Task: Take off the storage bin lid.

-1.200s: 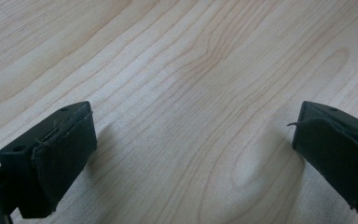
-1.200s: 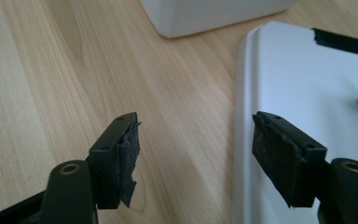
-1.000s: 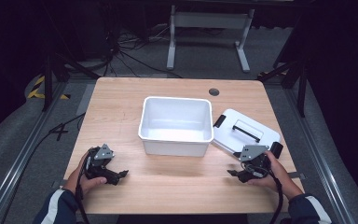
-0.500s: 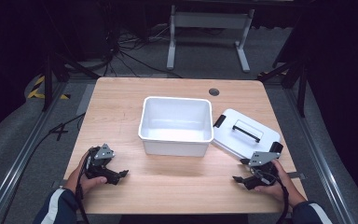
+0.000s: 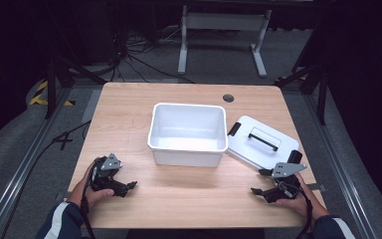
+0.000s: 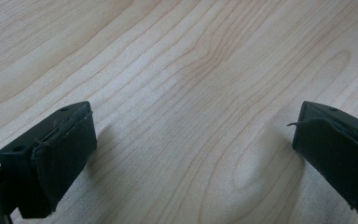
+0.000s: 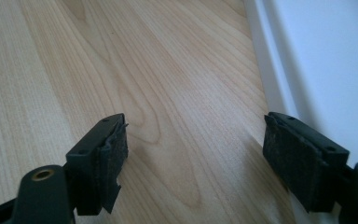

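My left gripper point(image 5: 122, 185) and right gripper point(image 5: 264, 185) rest low on wooden table point(image 5: 129, 114), jaws spread, gripping nothing. White bin point(image 5: 188, 133) sits mid-table between them; white lid point(image 5: 261, 141) with black handle point(image 5: 264, 139) lies flat just beside bin, near right gripper.

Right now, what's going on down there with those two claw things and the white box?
Left gripper open, empty, low over the table. Right gripper open, empty, beside the lid. Box uncovered, lid lying to its right. Nothing in the way.
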